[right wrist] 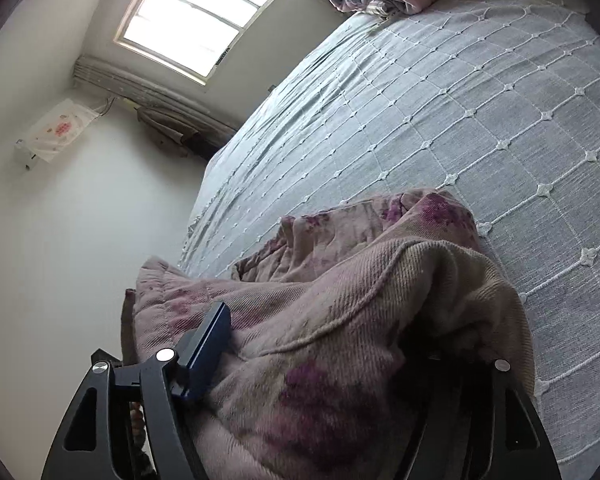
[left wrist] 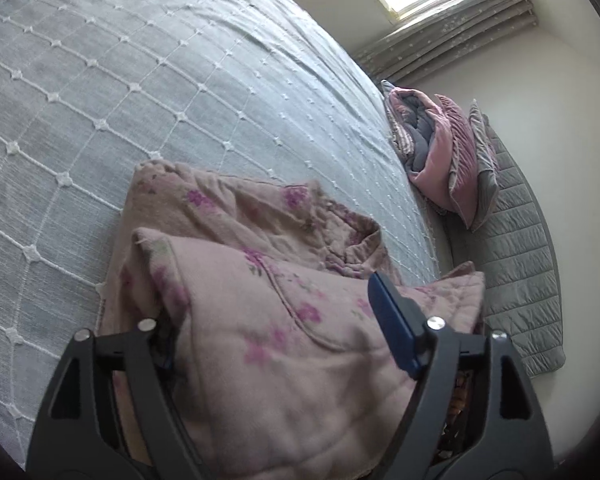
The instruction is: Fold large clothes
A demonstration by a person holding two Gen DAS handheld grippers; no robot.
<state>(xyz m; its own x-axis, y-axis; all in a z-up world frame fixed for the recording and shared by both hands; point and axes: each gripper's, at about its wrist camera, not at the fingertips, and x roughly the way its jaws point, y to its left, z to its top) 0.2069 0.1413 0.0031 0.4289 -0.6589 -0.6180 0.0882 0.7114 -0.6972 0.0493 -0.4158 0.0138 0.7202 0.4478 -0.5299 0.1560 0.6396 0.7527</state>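
My left gripper and right gripper each pinch a thick bunch of the pink flowered garment; one finger on each is buried in cloth. I judge the bulky layers could slide out and undo the fold. The rest slumps ahead on the bedspread.

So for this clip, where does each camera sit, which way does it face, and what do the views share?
Left wrist: on the left gripper, facing across the bed toward the pillows; both fingers frame the floral garment.
Right wrist: on the right gripper, facing the window; one blue pad visible.
Shared: garment, bed, window, folded bedding.
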